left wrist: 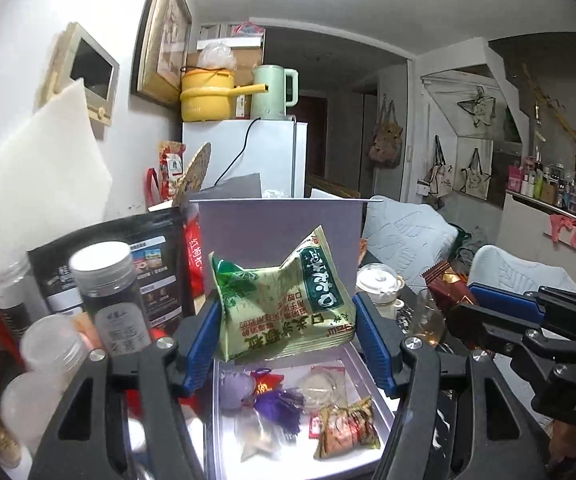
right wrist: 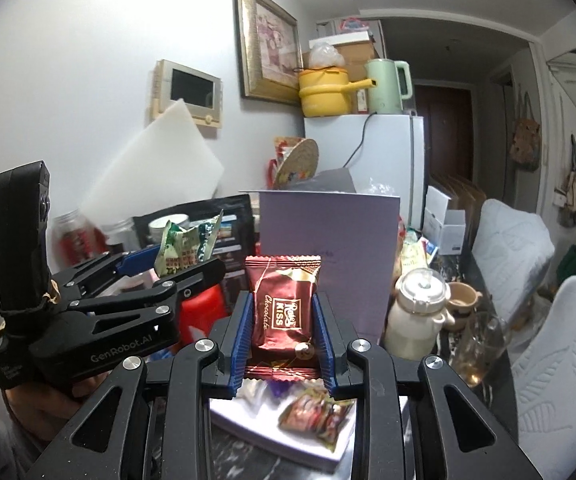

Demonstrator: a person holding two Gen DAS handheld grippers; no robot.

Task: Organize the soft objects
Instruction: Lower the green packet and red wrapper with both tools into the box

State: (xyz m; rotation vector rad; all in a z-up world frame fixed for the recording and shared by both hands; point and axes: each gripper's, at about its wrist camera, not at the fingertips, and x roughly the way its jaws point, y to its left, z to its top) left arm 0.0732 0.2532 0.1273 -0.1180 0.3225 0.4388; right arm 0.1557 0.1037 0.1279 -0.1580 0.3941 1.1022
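My left gripper [left wrist: 288,328] is shut on a green snack packet [left wrist: 284,308] and holds it above a white box [left wrist: 218,420]. The box holds several small soft things: a purple tassel charm [left wrist: 278,402], clear sachets [left wrist: 256,434] and a brown wrapped sweet [left wrist: 347,430]. My right gripper [right wrist: 283,340] is shut on a dark red chocolate packet [right wrist: 282,304] above the same box [right wrist: 327,456]. The left gripper with its green packet [right wrist: 186,250] shows at the left of the right wrist view. The right gripper [left wrist: 499,300] shows at the right of the left wrist view.
The box's lilac lid [left wrist: 278,232] stands upright behind it. Bottles and jars [left wrist: 114,300] and a black pouch [left wrist: 144,264] crowd the left. A cream teapot [right wrist: 417,316], a cup [right wrist: 461,298] and a glass [right wrist: 479,352] stand right. White chairs [right wrist: 559,360] are beyond.
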